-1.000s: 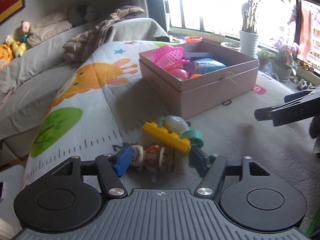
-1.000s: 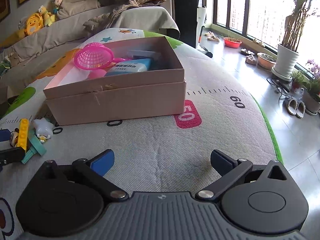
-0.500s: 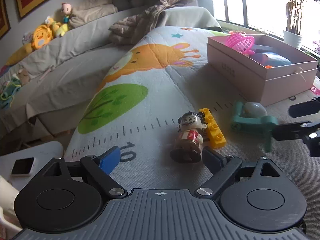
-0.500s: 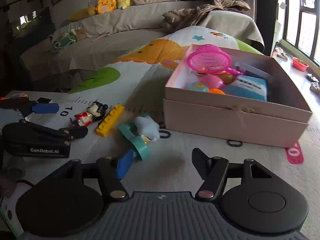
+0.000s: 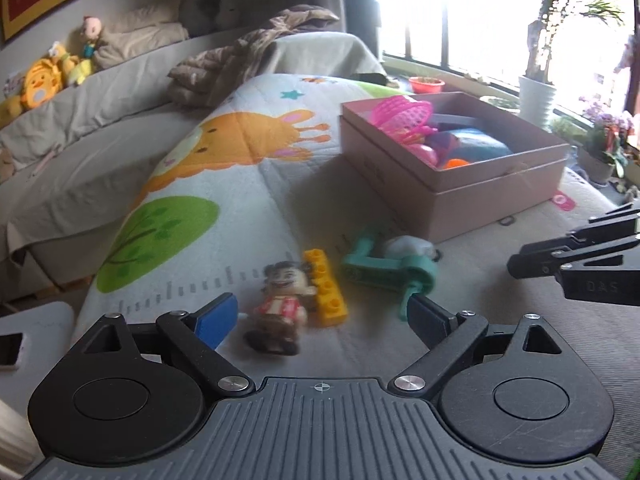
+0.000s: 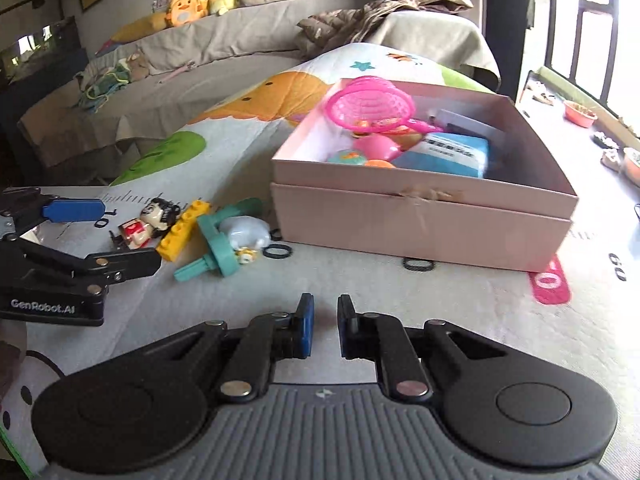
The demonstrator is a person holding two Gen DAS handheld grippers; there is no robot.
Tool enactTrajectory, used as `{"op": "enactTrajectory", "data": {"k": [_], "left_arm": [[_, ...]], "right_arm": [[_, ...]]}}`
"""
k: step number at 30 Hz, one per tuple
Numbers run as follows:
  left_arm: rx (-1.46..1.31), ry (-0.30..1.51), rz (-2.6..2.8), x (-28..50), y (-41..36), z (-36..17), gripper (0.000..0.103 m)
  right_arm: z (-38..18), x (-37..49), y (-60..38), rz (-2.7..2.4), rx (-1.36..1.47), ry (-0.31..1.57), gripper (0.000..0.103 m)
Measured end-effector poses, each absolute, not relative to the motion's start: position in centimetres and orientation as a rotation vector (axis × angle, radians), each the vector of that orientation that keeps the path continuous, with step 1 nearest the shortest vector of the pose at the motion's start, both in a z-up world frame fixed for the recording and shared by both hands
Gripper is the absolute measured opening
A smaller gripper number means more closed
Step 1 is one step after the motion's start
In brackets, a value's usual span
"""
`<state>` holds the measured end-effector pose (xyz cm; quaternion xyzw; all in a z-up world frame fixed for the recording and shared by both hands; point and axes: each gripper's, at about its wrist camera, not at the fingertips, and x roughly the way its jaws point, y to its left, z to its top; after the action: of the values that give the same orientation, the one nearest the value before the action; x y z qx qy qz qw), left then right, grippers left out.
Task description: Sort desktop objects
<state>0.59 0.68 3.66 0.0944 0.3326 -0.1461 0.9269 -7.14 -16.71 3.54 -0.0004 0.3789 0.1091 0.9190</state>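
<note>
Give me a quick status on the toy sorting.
Left tool open over doll, nothing gripped. Right tool just closed, empty. Doll, yellow brick, teal toy loose beside box. Nothing blocking.

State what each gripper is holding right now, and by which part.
Nothing is held. The left gripper stands open above the toy figure, its pads clear of it. The right gripper has just closed, with nothing between its pads.
</note>
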Motion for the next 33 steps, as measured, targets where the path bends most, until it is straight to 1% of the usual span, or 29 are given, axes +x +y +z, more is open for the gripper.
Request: {"op": "enactTrajectory", "data": {"k": [2, 4, 6, 7, 9, 15, 19, 22, 24, 28, 31, 33], "left_arm": [[0.205, 0.695, -0.360, 0.4, -1.0, 3.3, 0.096], [0.238, 0.703, -0.392, 0.5, -2.8, 2.7, 0.096], [0.257, 0.711, -0.402, 0.8, -4.3, 2.2, 0.096], [0.254, 0.718, -0.414, 1.0, -5.0, 1.9, 0.096], [0.231, 0.726, -0.458, 1.1, -6.2, 1.7, 0.096], [0.148, 0.681, -0.704, -0.7, -9.0, 2.5, 0.097], [0.181, 0.646, -0.584, -1.3, -8.1, 3.1, 0.098], [0.201, 0.689, -0.387, -0.5, -5.8, 2.9, 0.099], [0.206, 0.722, -0.260, 0.1, -3.7, 3.0, 0.100], [0.187, 0.781, -0.119, 1.7, 0.3, 3.4, 0.101], [0.193, 0.786, -0.088, 2.2, 1.9, 3.7, 0.101], [0.184, 0.782, -0.088, 2.3, 2.5, 3.9, 0.101]], "right_arm": [[3.5, -7.4, -17.8, 0.162, -0.012, 0.772, 0.014], [3.5, -7.5, -19.2, 0.095, 0.001, 0.774, 0.025], [3.5, -7.7, -20.9, 0.029, 0.033, 0.766, 0.044], [3.5, -8.0, -22.0, -0.017, 0.054, 0.754, 0.049], [3.5, -8.5, -24.0, -0.087, 0.085, 0.731, 0.061], [3.2, -9.7, -29.3, -0.222, 0.183, 0.710, 0.067], [3.0, -10.1, -29.8, -0.205, 0.200, 0.702, 0.070], [3.4, -10.0, -27.1, -0.091, 0.160, 0.689, 0.075], [3.5, -9.8, -24.8, -0.007, 0.126, 0.683, 0.085], [3.1, -8.6, -18.7, 0.163, 0.023, 0.714, 0.087], [2.8, -7.7, -14.6, 0.240, -0.060, 0.731, 0.088], [2.8, -7.2, -12.4, 0.272, -0.103, 0.729, 0.092]]}}
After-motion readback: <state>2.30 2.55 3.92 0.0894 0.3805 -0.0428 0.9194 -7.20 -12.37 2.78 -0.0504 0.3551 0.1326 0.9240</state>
